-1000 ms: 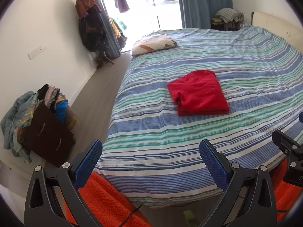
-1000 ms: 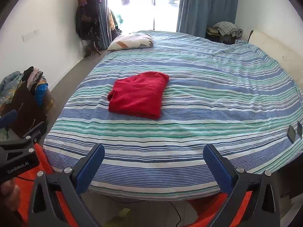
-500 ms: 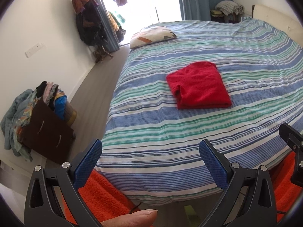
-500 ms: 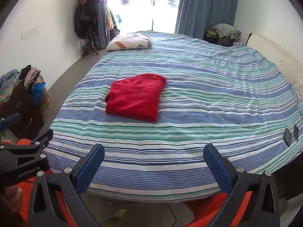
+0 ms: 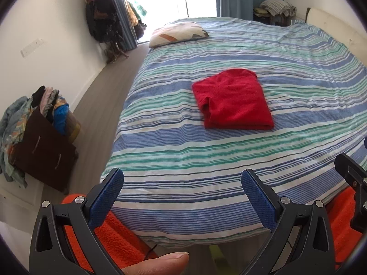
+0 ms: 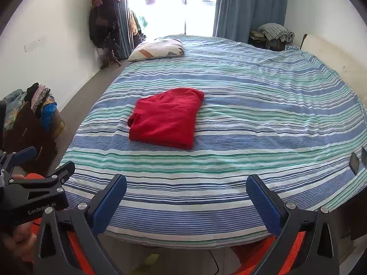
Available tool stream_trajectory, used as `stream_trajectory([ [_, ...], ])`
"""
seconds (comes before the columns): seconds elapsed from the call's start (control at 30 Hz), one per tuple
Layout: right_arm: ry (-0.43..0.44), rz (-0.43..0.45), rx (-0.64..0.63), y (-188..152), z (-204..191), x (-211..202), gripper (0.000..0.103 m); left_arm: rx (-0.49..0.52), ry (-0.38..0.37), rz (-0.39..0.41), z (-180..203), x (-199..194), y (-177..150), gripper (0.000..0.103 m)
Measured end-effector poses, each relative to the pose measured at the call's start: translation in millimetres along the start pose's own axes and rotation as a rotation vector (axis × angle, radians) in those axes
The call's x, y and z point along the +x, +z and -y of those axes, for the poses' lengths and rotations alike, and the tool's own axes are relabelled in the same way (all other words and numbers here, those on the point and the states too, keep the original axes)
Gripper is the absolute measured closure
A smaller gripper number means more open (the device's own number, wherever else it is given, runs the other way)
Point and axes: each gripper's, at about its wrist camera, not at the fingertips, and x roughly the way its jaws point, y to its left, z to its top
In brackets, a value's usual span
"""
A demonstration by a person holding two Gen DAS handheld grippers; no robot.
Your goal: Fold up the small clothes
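Observation:
A red garment (image 5: 232,99) lies folded into a rectangle on the striped bed (image 5: 206,160); it also shows in the right wrist view (image 6: 166,116). My left gripper (image 5: 182,183) is open and empty, held back over the bed's near edge, well short of the garment. My right gripper (image 6: 186,188) is open and empty too, at the near edge of the bed (image 6: 252,137). The left gripper's body shows at the lower left of the right wrist view (image 6: 34,192).
A patterned pillow (image 5: 177,33) lies at the bed's far left corner. A dark box heaped with clothes (image 5: 41,133) stands on the floor at left. A coat rack (image 5: 103,16) stands by the window. Orange fabric (image 5: 110,236) is below the grippers. Two small dark devices (image 6: 357,160) lie at the bed's right edge.
Both grippers have drawn back from the bed and risen a little, so the garment looks farther off. A fingertip has come into the bottom of the left wrist view.

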Motion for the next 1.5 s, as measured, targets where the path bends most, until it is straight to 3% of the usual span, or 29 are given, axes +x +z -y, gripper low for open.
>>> stream_trajectory([
  [0.93,0.041,0.04,-0.001,16,-10,-14,0.001,0.006,0.017,0.035,2,-12,14,0.0],
  [1.5,0.091,0.011,0.012,13,-4,-9,0.001,0.005,0.005,0.036,3,-14,14,0.0],
])
